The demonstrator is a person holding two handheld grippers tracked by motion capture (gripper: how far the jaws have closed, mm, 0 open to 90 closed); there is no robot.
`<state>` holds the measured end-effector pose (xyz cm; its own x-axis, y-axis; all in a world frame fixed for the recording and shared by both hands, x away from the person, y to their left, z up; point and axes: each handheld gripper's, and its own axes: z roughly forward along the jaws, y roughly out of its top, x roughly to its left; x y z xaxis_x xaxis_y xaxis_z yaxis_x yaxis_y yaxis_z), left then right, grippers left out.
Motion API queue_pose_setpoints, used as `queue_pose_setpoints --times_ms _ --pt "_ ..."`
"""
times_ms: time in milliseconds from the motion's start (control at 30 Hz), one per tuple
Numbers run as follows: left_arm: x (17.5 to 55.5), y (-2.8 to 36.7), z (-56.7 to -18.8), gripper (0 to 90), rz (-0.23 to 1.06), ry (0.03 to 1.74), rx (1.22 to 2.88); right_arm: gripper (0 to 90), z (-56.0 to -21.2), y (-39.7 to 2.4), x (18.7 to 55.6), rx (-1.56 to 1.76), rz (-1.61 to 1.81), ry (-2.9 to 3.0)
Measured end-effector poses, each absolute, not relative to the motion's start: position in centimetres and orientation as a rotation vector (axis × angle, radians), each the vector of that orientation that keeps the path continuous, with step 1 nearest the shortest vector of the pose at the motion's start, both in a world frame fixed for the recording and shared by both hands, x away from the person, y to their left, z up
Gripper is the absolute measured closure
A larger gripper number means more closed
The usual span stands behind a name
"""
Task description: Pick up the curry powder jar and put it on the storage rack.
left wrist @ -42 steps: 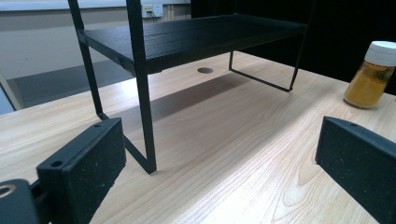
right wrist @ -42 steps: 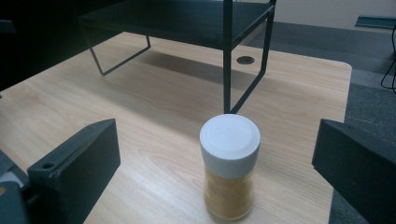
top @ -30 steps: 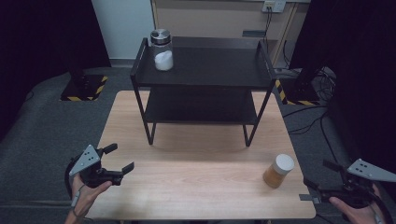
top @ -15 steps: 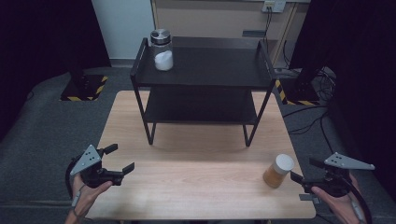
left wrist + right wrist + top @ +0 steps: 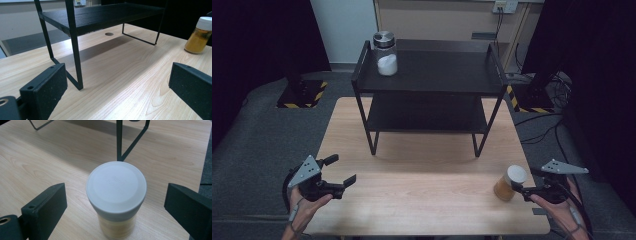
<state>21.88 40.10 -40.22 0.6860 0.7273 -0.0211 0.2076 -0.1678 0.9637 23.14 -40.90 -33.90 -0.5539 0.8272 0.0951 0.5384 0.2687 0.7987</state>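
Right hand-held gripper [image 5: 115,202] has moved in on the white-lidded amber jar [image 5: 116,195]; jaws narrowing, not yet gripping. Left hand-held gripper [image 5: 343,171] idle, released. Grasp imminent.

Two jars in all: one amber jar with a white lid [image 5: 510,182] near the tabletop's [image 5: 422,200] right edge, and one glass jar of white powder [image 5: 385,53] at the top shelf's left rear corner. One black two-tier rack [image 5: 427,82] stands on the tabletop, and two grippers are counted, a left gripper [image 5: 335,170] and a right gripper [image 5: 524,182].
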Motion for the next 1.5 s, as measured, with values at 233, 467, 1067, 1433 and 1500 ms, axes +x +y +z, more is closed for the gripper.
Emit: queue_pose_setpoints --times_ms 233,467,1067,1433,1500 --pt "22.0 40.1 -40.2 0.6 0.545 0.755 1.721 8.5 -34.7 -40.0 24.2 1.242 1.155 2.226" --pt "22.0 40.1 -40.2 0.6 0.544 0.755 1.724 21.7 -35.3 -39.3 24.8 1.237 1.118 2.242" --pt "22.0 40.1 -40.3 0.6 0.542 0.759 1.725 33.7 -34.8 -38.8 24.8 1.205 1.067 2.261" --pt "22.2 39.9 -40.2 0.6 0.531 0.755 1.734 33.7 -32.7 -38.6 25.0 1.145 1.098 2.302" --pt "22.2 39.9 -40.2 0.5 0.528 0.757 1.734 33.7 -32.0 -38.5 25.1 1.131 1.112 2.313"
